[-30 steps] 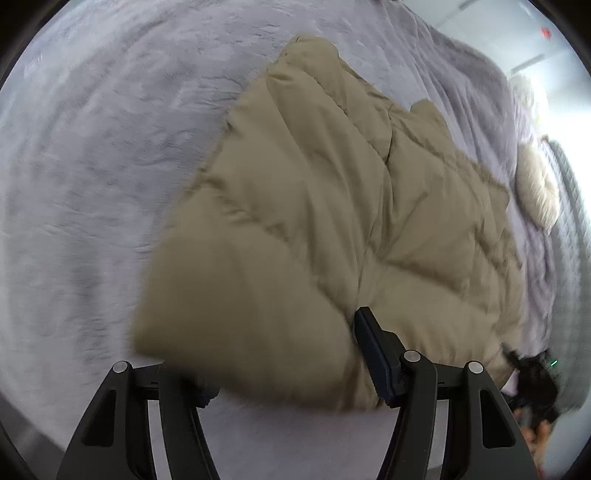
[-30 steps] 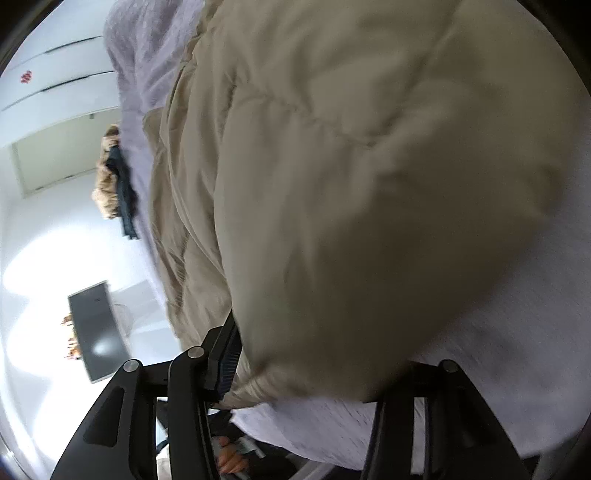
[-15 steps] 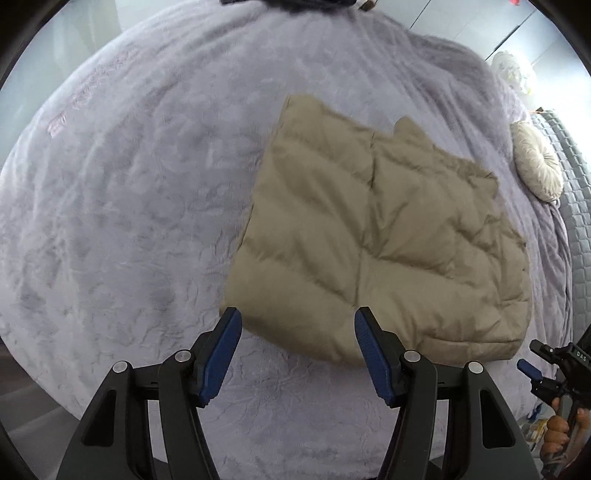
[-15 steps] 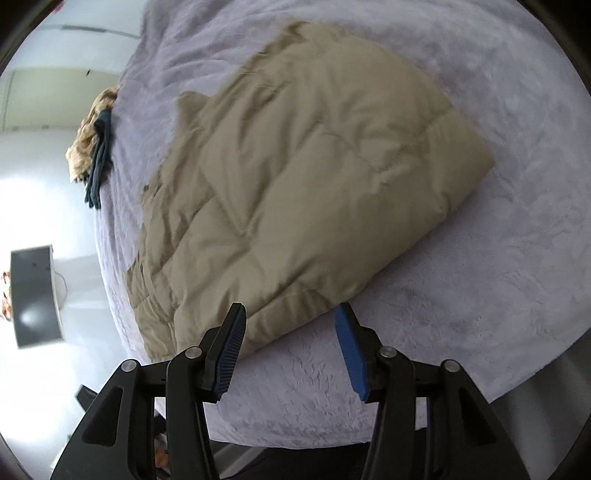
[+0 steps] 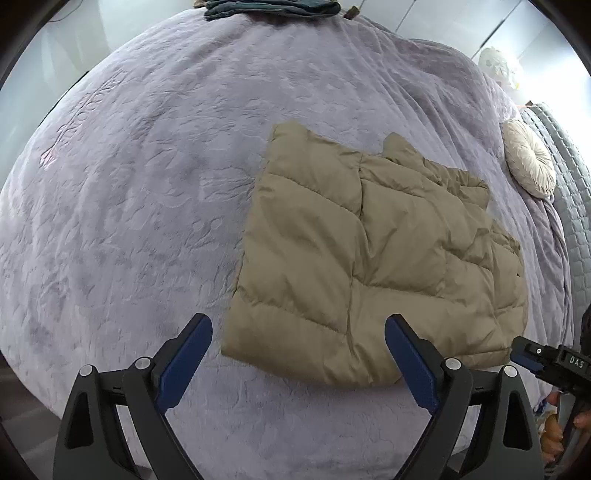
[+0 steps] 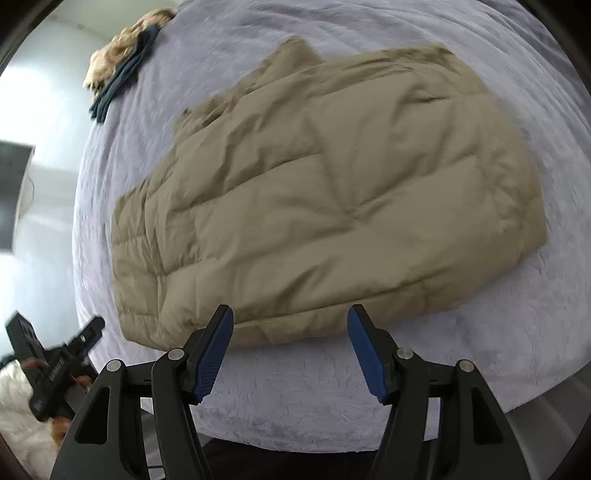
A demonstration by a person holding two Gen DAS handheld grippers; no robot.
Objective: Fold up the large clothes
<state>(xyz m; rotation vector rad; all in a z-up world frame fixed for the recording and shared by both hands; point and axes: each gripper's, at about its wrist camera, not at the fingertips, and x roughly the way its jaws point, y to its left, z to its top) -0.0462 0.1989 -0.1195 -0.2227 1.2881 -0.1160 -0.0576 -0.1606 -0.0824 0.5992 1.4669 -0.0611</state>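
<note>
left gripper (image 5: pixel 298 352) opening above folded jacket (image 5: pixel 373 258), long axis sideways

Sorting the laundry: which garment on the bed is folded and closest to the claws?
The tan puffer jacket, mid-bed; the dark clothes sit at the far edge.

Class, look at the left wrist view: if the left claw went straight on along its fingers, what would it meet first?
Most likely the near edge of the folded tan jacket, lying between the opening, empty left claw fingers; depth is uncertain, so possibly the purple bedspread.

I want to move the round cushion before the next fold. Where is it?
In the left wrist view, the cushion lies at the far right, beyond the jacket, beside the grey quilt.
</note>
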